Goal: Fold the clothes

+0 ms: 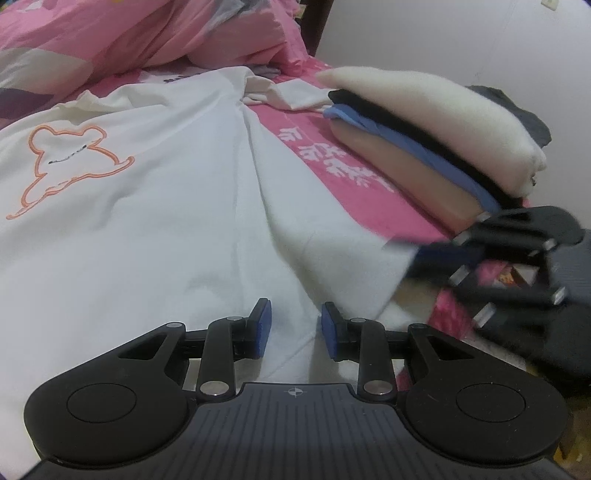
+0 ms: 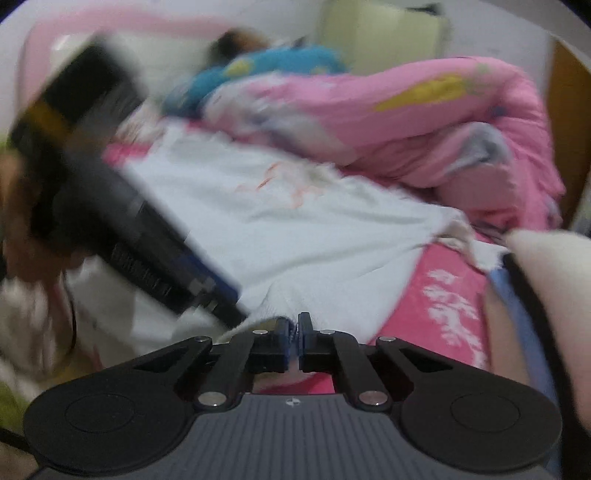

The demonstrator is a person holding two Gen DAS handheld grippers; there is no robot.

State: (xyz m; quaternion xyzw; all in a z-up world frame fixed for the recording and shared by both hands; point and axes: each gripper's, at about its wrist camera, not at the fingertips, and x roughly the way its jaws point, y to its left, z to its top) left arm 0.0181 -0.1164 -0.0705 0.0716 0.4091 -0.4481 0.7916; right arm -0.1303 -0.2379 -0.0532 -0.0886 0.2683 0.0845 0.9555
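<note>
Shirt point(image 1: 155, 206), white with an orange bear outline point(image 1: 62, 166), is lying spread over the pink sheet point(image 1: 332, 173), filling the left and middle of the left wrist view. Quilt point(image 1: 147, 33), pink and bunched, is sitting behind it at the head of the bed. Left gripper point(image 1: 295, 328) is hovering over the shirt's near part with its blue pads point(image 1: 263, 325) standing narrowly apart and only flat cloth showing between them; whether they are pinching it I cannot tell. Right of the shirt, a stack point(image 1: 436, 136) of folded clothes is resting on the sheet: cream on top, then black, blue and tan. At the far right the right gripper point(image 2: 294, 334) is lying blurred at the shirt's corner. Its own view is showing its fingers closed on the shirt's white edge, with the stack at the right border.
</note>
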